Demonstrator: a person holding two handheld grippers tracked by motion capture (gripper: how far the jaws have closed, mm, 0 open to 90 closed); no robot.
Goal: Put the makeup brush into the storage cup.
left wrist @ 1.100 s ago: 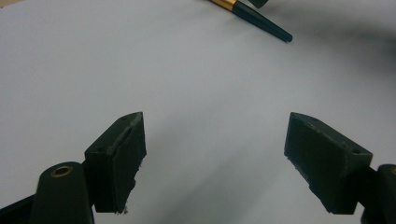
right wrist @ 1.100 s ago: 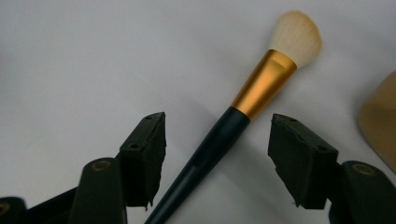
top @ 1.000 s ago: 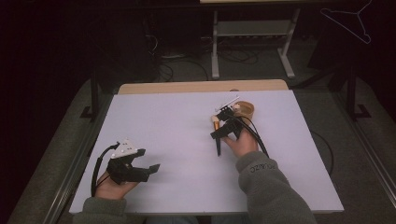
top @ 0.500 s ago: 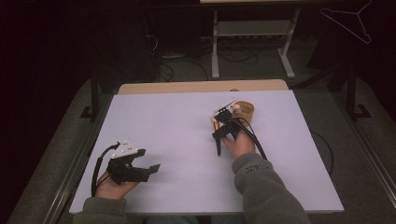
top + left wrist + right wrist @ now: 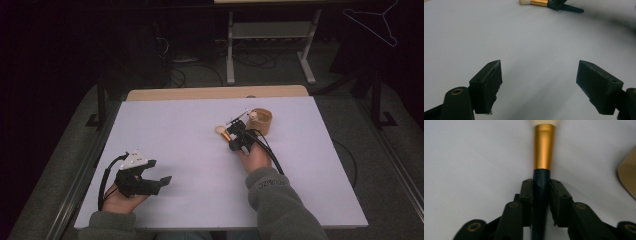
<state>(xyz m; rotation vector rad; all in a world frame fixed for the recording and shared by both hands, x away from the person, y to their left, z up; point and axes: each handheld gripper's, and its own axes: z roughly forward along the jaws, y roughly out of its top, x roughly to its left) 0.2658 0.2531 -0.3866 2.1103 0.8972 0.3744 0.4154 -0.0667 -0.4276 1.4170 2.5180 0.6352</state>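
The right gripper (image 5: 541, 202) has just been closing and now clamps the brush's (image 5: 543, 152) dark round handle below its gold metal ferrule. The left gripper (image 5: 539, 85), near left, gapes empty over the smooth white table (image 5: 170, 130).

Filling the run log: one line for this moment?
right gripper: just closed on makeup brush | left gripper: open, idle | wooden cup: beside brush

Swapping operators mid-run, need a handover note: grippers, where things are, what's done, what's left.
Right hand-held gripper: jaws have just been closing and are now shut on the dark handle of the makeup brush with gold ferrule and pale tip, brush low over the white table.
Left hand-held gripper: open, holds nothing, near the table's front left.
Round light-wood cup: upright beside the right gripper, with something small and pale in it.
Done: brush grasped.
Left: probably lift it and put it in the cup.
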